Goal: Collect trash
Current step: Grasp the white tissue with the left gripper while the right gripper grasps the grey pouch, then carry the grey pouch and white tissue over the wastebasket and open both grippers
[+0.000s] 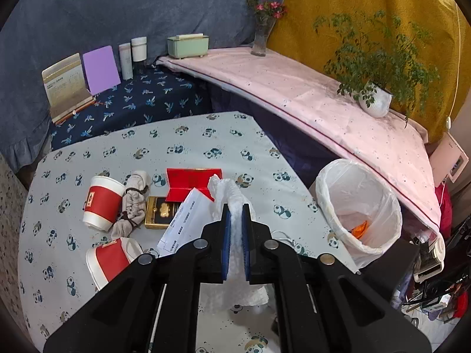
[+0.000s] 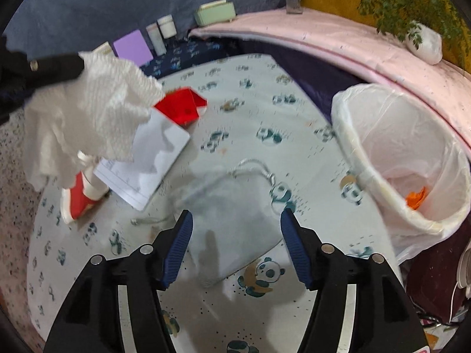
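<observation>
Here, panda-print counter (image 1: 188,147) beside lined bin (image 1: 357,206); my left gripper (image 1: 234,229) clenches a tissue (image 1: 226,194), my right gripper (image 2: 235,235) gapes empty.

**Left gripper clamping tissue, right gripper spread wide**

The left black two-finger gripper with blue ribbed pads (image 1: 234,229) is pointing steeply downward, its jaws standing almost together and pinching a crumpled white paper tissue (image 1: 232,203) between the pads. The tissue is bulging above the fingertips and hanging below them. From the right wrist view, the left gripper's black finger (image 2: 56,66) is entering from the left edge with the tissue (image 2: 88,111) draping from it.

The right black two-finger gripper with blue ribbed pads (image 2: 236,220) is also angling steeply down. Its jaws are standing wide apart, pressing on nothing, well to the right of the tissue.
</observation>
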Action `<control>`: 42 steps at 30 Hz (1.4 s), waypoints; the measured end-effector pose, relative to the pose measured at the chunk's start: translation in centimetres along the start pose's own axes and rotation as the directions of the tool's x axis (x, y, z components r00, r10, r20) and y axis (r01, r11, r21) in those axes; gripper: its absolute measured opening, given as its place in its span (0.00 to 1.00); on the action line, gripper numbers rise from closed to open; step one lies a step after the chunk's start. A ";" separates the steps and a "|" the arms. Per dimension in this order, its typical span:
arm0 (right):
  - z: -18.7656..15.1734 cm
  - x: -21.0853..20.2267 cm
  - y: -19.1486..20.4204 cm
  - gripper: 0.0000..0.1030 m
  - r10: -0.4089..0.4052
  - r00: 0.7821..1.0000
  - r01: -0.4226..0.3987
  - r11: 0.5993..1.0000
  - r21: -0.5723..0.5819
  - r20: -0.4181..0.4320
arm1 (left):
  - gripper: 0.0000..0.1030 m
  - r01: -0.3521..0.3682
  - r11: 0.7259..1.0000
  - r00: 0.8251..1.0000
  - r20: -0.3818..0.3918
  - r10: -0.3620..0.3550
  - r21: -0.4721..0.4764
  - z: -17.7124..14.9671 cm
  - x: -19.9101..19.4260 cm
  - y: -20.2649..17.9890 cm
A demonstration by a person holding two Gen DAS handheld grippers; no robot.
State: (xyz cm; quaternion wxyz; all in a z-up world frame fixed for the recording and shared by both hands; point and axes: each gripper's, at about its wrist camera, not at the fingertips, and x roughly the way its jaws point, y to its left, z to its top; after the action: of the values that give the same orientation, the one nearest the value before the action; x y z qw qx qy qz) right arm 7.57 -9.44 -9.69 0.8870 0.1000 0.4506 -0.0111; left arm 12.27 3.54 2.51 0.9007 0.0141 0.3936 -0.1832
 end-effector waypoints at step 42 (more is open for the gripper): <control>5.1 -8.0 -7.2 0.03 -0.166 0.963 0.152 0.985 0.083 0.210 | 0.07 0.034 0.996 0.998 -0.056 -0.029 0.078 -0.5 2.7 -5.2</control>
State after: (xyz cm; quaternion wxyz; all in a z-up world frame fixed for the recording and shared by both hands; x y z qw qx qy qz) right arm 6.13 -18.06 -1.57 0.9233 0.0910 0.3572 -0.1080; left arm 11.88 -2.11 0.84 0.8854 0.0485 0.4105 -0.2124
